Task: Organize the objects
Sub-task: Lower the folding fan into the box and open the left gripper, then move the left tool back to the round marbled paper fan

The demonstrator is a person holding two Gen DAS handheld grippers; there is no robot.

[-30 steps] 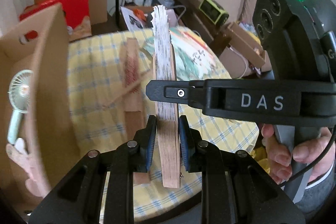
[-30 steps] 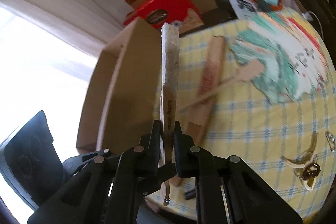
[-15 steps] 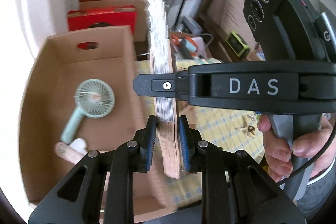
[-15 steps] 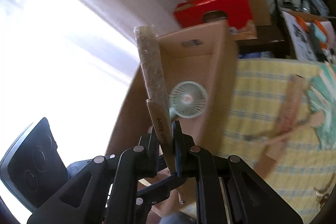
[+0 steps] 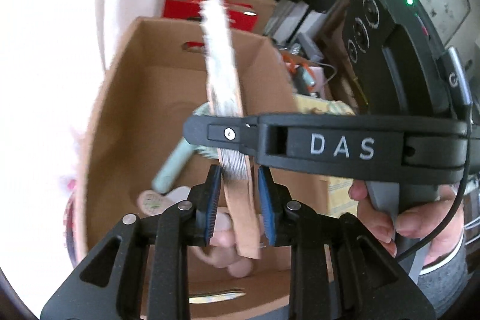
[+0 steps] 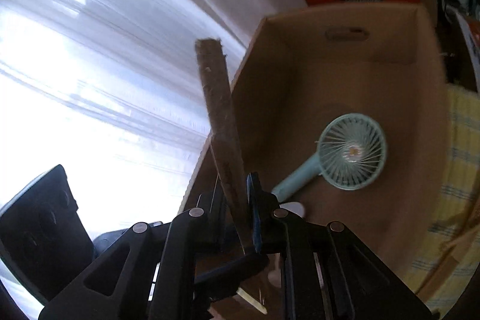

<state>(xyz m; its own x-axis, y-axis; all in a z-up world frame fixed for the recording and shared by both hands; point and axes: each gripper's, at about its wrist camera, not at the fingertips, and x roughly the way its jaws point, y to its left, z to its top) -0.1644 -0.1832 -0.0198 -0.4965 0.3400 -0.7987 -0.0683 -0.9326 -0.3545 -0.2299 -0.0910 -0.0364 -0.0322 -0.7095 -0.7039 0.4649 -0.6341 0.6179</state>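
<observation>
Box: on my left cam the cardboard box [image 5: 126, 98] sits open below me, with the mint handheld fan [image 5: 174, 167] lying on its floor.
Left claw: my left gripper [image 5: 237, 200] looks spread now; the blue pads stand just off the folded fan [image 5: 231, 146] on both sides, small gaps showing.
Folded fan: upright, tilted a bit, hanging over the box interior.
Right claw: the right gripper [image 6: 240, 218] is pinching that same folded fan [image 6: 222, 134] near its wooden base, as far as I can see.
Right side: yellow checked tablecloth [image 6: 462, 140] beside the box [image 6: 345, 74]; mint fan [image 6: 351, 152] inside it.
</observation>
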